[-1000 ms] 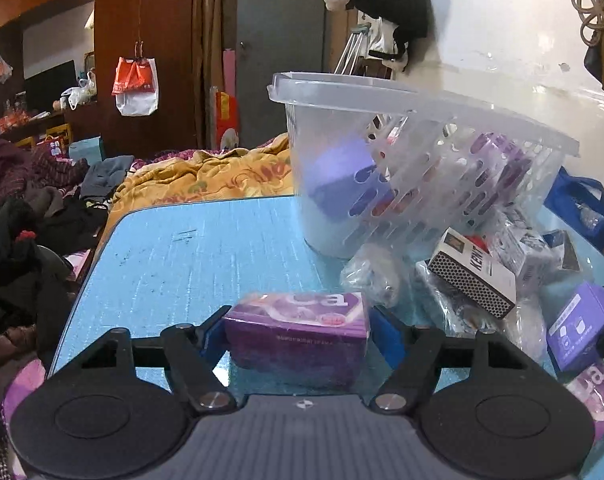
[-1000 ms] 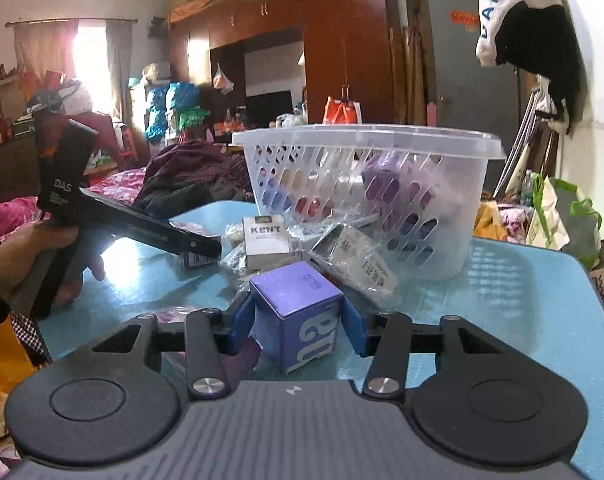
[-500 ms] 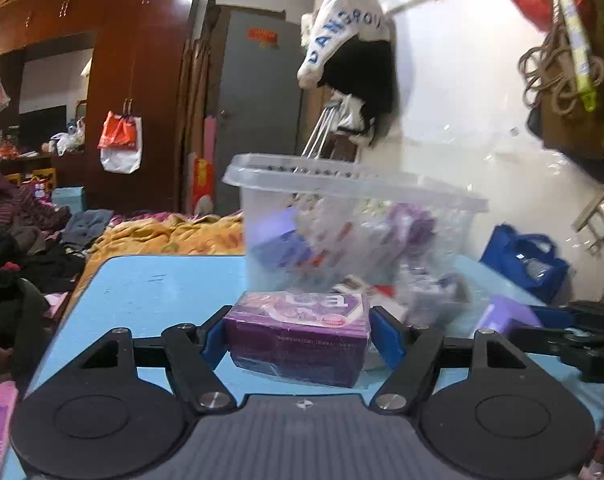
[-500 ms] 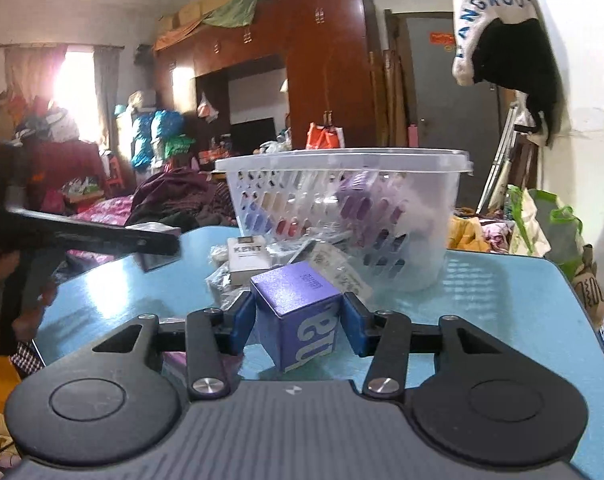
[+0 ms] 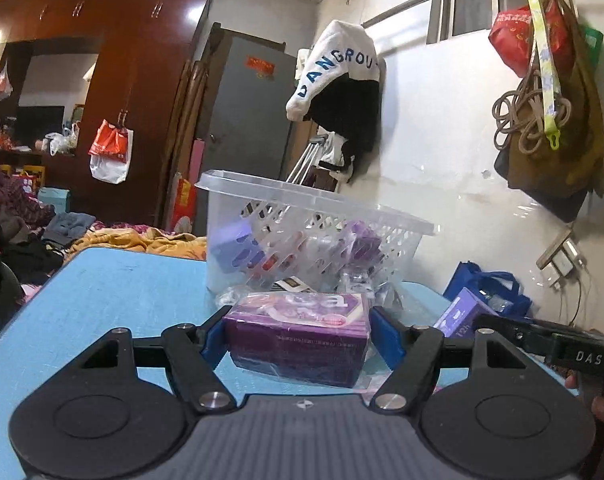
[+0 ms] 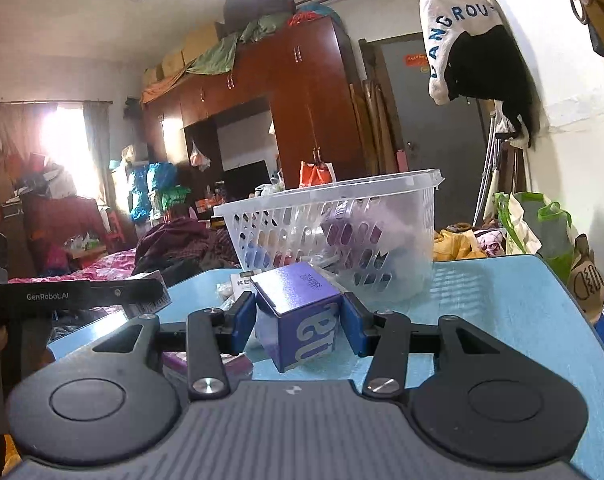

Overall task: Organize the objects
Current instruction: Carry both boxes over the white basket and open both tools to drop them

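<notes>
the left gripper is clamping a wide purple box across its short ends, low in the centre of the left wrist view. the right gripper is clamping a blue-violet carton by its side faces, one corner pointing at the camera, centre of the right wrist view. both are hanging above the blue table, short of the clear basket, which is sitting mid-frame with purple packs already inside. loose packets and a kent pack are lying against the basket's near wall.

the step looks like carrying both boxes over the rim. to do it well, each gripper is needing height first, since the rim is standing above both loads in these views. going one at a time is seeming wise, as the two tools are crowding each other: the right one is showing at the lower right of the left view. the tilted carton may be slipping if squeezed less, so opening only once it is over the basket.
</notes>
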Demonstrator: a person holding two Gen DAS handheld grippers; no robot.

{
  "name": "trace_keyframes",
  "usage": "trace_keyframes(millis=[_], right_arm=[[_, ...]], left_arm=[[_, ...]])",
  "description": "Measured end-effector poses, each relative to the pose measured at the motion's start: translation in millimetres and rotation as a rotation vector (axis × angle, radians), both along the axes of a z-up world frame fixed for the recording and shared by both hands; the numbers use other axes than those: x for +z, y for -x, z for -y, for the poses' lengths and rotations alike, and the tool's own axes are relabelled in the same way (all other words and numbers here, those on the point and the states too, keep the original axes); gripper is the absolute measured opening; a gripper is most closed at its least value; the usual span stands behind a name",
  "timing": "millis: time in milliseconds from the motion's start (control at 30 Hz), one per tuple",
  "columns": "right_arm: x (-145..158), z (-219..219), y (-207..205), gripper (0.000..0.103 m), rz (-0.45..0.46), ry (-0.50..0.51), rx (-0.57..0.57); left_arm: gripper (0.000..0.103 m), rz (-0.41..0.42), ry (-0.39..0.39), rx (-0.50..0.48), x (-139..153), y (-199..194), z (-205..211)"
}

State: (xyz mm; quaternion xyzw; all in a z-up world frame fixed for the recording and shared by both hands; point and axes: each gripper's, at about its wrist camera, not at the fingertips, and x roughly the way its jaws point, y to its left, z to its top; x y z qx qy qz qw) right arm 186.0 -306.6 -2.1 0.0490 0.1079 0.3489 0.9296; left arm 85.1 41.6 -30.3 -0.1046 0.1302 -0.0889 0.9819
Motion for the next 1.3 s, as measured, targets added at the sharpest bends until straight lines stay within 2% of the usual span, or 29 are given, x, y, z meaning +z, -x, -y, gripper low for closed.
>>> trace_keyframes(millis=[133,233,333,400,467,567,633,667,700,733,767,833,867,933,1000,1100,1233,1300], right_arm=[[16,1,-6,0.050,0.026,-0.017,-0.009],[46,-3,-19,0.050,0.075,-0.016,-0.026],[85,-16,-49,0.050,0.110,-0.006,-0.051],[109,-29,-80,0.050,0.102,0.008,-0.056],[118,-39,-105,0.050,0.078,0.016,-0.055],[118,-52,-139,0.050,0.022,0.026,-0.045],[112,-60,-148,0.050,0.020,0.054,-0.071],[107,-62,-151,0.050,0.026,0.061,-0.080],[103,-65,-153,0.051,0.037,0.066,-0.082],[99,-66,-153,0.057,0.042,0.073,-0.080],[97,-68,-155,0.073,0.032,0.084,-0.080],[94,-66,-150,0.089,0.034,0.089,-0.108],[94,-61,-142,0.097,0.046,0.078,-0.114],[91,-47,-126,0.103,0.056,0.034,-0.107],[81,-30,-111,0.103,0.020,-0.005,-0.086],[52,-8,-89,0.103,-0.023,-0.054,-0.084],[14,5,-79,0.103,-0.159,-0.063,-0.147],[5,10,-85,0.103,-0.218,-0.074,-0.168]], left_arm=[[0.075,0.016,0.021,-0.016,15,-9,0],[0.075,0.046,0.035,-0.023,48,-30,0],[0.075,0.056,-0.015,0.013,89,-71,2],[0.075,0.017,-0.005,0.038,105,-103,1],[0.075,-0.022,-0.011,0.055,116,-135,-1],[0.075,-0.089,0.015,0.095,114,-169,-6],[0.076,-0.080,0.035,0.122,109,-179,-7],[0.079,-0.070,0.037,0.130,107,-183,-7],[0.083,-0.070,0.036,0.137,104,-186,-8],[0.092,-0.085,0.036,0.148,100,-191,-9],[0.092,-0.102,0.035,0.163,97,-195,-10],[0.092,-0.115,0.022,0.174,93,-191,-12],[0.092,-0.096,0.006,0.166,92,-183,-13],[0.092,-0.063,-0.012,0.157,90,-162,-15],[0.093,-0.047,-0.010,0.108,78,-130,-15],[0.093,-0.083,-0.021,0.037,45,-84,-4],[0.093,-0.078,-0.045,0.015,11,-30,13],[0.093,-0.085,-0.016,0.004,2,-14,18]])
